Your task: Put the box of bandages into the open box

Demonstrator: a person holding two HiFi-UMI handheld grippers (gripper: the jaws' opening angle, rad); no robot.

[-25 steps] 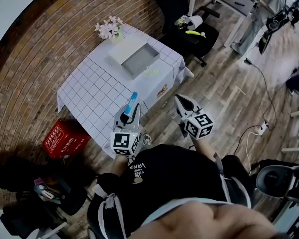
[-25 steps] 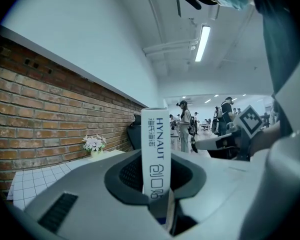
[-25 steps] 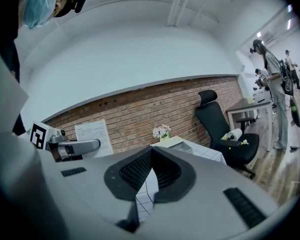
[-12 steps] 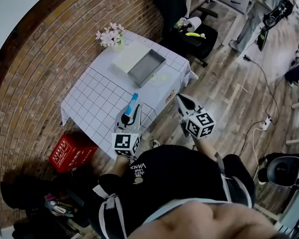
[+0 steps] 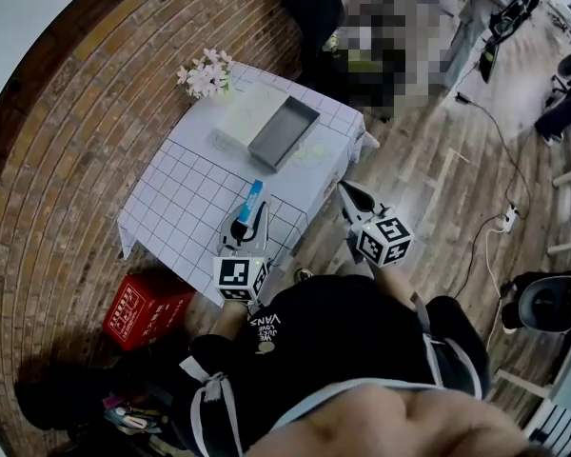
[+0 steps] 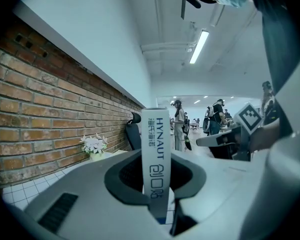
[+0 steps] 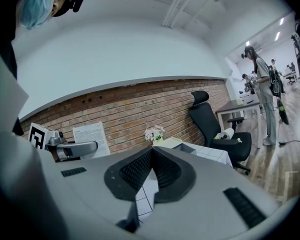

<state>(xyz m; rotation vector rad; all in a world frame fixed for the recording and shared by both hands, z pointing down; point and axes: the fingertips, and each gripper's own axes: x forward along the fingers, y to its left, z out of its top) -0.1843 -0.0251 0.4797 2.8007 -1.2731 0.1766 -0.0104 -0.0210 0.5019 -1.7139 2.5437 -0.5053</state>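
Now my left gripper pinches the narrow white-and-blue cardboard box of bandages between its 2 jaws. It grips low on the pack, so the pack stands upright with most of its length above the pads. My right gripper carries nothing; its 2 jaws are pressed together, tip to tip.

What has changed over the last second is the scene, not the grip. The pack sits between the jaws as it did, and both grippers hold the same places in front of my chest. The counter under its white grid-patterned cloth has slid lower in the head view. The shallow grey open box has slid with it and lies a little nearer my jaws than before. The red plastic crate on the floor has dropped toward the bottom-left too. I take this to mean I am closing in on the counter, or tipping my head, with the carry under way.

The open box sits at the far side of the counter, beside a pale flat lid and near a small bunch of pale pink flowers, well apart from the pack. In the head view the bandages show over the near part of the counter, so the reach across and the release are not yet done.
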